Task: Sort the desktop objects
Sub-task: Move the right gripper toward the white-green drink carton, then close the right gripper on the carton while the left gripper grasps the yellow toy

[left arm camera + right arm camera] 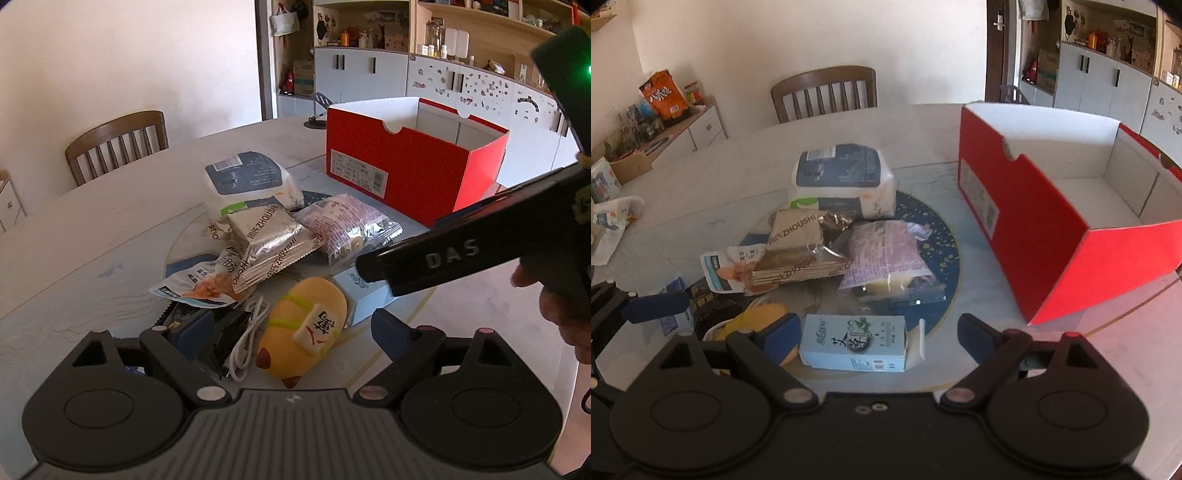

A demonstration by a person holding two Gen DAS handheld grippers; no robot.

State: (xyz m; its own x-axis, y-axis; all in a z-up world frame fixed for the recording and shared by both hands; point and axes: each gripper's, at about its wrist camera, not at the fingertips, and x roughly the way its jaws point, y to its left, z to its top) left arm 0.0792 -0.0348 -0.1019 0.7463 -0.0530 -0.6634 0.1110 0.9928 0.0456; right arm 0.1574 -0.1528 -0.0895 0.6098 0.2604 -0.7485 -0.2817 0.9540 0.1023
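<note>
Left gripper (293,326): jaws apart, nothing clamped; blue pads flank a yellow plush toy (306,325) at lower centre of the left wrist view, without pressing it. A white cable (245,339) lies coiled just left of the toy, beside a dark packet (221,339) near the left pad

Right gripper (877,338): jaws apart, nothing clamped; a pale blue carton (853,343) lies on its side between the pads at lower centre of the right wrist view, neither pad touching it. In the left wrist view the right gripper's black body crosses the right side of the frame, part of a hand (565,306) behind it

Beyond the jaws, a loose pile at mid-frame: silver-brown ZHOUSHI packets (269,240) stacked and tilted, a white pouch with orange print (195,284) to their lower left, a clear snack bag with pink print (343,225) to their right, a white and navy tissue pack (247,181) behind. The pile rests on a round navy mat (942,251) with gold flecks

Red shoebox (406,173) stands open-topped at upper right in both views, white inside, near the pile but apart from it. All on a pale marbled table (74,258)

Wooden chair (823,92) at the far table edge; shelving (461,37) in the upper right of the left wrist view
</note>
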